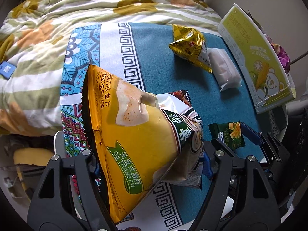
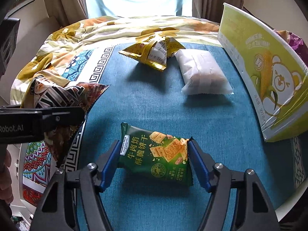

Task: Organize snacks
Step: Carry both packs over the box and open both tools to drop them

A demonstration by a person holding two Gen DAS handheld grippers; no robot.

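We see the cracker packet (image 2: 156,154) nearest on the tabletop (image 2: 146,104), the triangular packet (image 2: 152,54) and pillow pack (image 2: 202,73) behind it, the box (image 2: 265,73) at right, the chip bag (image 2: 63,100) left.

My left gripper (image 1: 152,165) points steeply down, jaws clamped on the chips bag (image 1: 134,134), which fills the gap betw. my fingers and sticks out past the tips. My right gripper (image 2: 154,161) tilts down too, blue pads (image 2: 110,161) pressed on both short ends of the green cracker pack (image 2: 156,154), pack sitting crosswise betw. the tips. My bare hand (image 2: 5,175) shows left of the right fingers.
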